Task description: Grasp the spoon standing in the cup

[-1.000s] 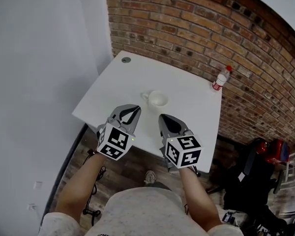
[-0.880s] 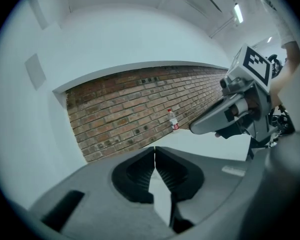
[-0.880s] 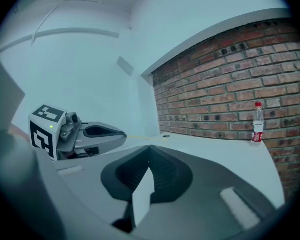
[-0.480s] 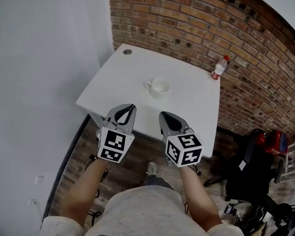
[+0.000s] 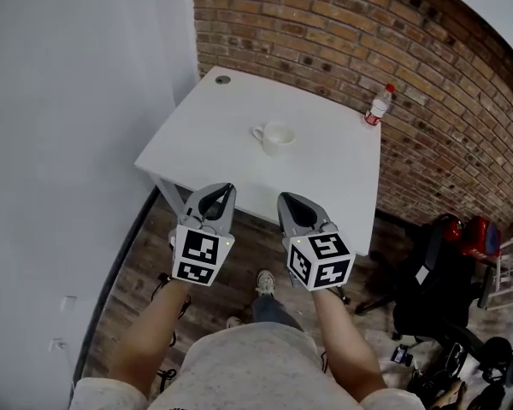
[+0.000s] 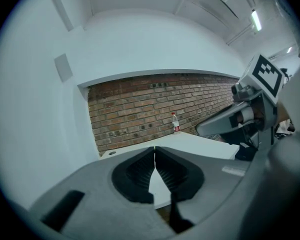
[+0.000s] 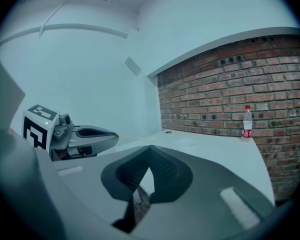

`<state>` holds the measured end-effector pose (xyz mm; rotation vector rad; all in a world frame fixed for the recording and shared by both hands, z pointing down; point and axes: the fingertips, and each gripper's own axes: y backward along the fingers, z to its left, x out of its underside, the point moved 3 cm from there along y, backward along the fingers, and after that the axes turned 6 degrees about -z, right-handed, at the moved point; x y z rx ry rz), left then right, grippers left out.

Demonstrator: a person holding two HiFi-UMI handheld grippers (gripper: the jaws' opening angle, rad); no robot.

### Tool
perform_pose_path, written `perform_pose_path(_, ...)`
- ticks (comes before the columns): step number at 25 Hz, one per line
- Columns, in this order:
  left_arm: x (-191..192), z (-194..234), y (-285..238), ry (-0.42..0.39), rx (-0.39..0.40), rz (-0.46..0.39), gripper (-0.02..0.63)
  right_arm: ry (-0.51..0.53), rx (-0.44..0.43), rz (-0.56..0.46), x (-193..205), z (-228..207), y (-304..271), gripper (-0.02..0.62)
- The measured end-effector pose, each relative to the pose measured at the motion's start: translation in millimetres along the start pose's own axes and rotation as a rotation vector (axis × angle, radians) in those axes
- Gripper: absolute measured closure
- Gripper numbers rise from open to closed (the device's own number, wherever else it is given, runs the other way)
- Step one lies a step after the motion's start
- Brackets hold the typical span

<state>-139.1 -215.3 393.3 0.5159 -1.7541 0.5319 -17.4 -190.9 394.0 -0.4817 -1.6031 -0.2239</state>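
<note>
A white cup (image 5: 274, 137) with its handle to the left stands near the middle of the white table (image 5: 325, 186). No spoon shows in it from here. Both grippers hang short of the table's near edge, over the wooden floor. My left gripper (image 5: 224, 189) has its jaws closed together with nothing between them (image 6: 154, 149). My right gripper (image 5: 285, 198) is likewise shut and empty (image 7: 149, 149). Each gripper sees the other beside it: the right gripper (image 6: 232, 121) and the left gripper (image 7: 82, 138).
A plastic bottle with a red label (image 5: 376, 107) stands at the table's far right corner against the brick wall (image 5: 427, 75). A cable hole (image 5: 223, 80) marks the far left corner. A white wall (image 5: 68, 143) runs along the left. A black chair (image 5: 432, 293) and red gear (image 5: 468, 237) sit at the right.
The view has pulled back from the table: cup and table sit farther off, and both grippers, earlier over the tabletop's near edge, now hang over the floor. Both stay shut.
</note>
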Motion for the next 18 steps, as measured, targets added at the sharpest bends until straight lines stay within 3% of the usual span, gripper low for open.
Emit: perform_pose_path(18, 1.7, -17.6, -0.4, 0.002, 0.030, 0.009, 0.601, -0.008, 0.008, 0.005, 5.1, -2.6, 13.1, 0.591)
